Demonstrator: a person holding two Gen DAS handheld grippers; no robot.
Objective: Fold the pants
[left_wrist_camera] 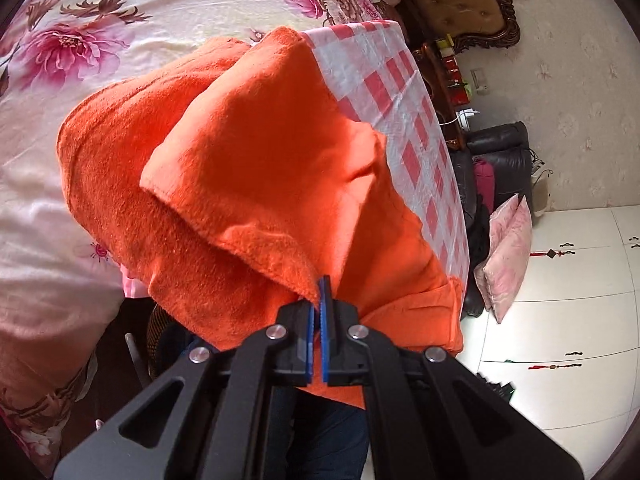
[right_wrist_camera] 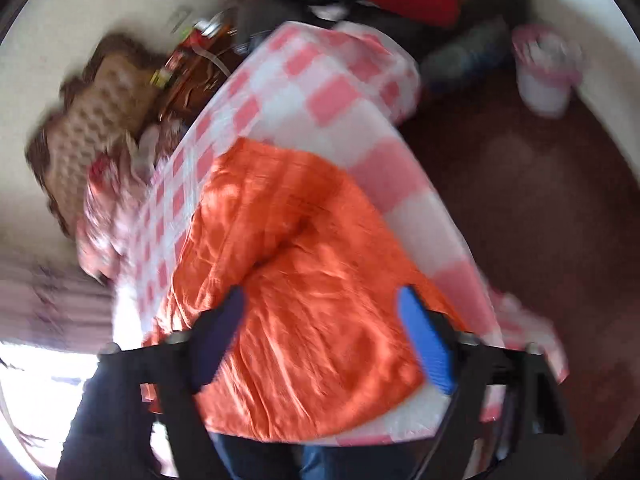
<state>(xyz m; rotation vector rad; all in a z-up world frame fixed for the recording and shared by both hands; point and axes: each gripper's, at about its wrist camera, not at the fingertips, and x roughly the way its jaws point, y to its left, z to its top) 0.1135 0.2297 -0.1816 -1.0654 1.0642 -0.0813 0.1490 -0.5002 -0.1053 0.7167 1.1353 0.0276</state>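
One pair of orange fleece pants [left_wrist_camera: 256,184] lies on the table's red-and-white checked cloth [left_wrist_camera: 404,92], partly folded, with one layer lifted into a peaked flap. Two grippers are in view. The left gripper [left_wrist_camera: 321,292] is closed on a corner of that raised flap near the table's near edge. The right gripper [right_wrist_camera: 320,320] hangs above the pants with its jaws spread wide and nothing between them; this view is blurred. Bare cloth remains along the far edge and far corner.
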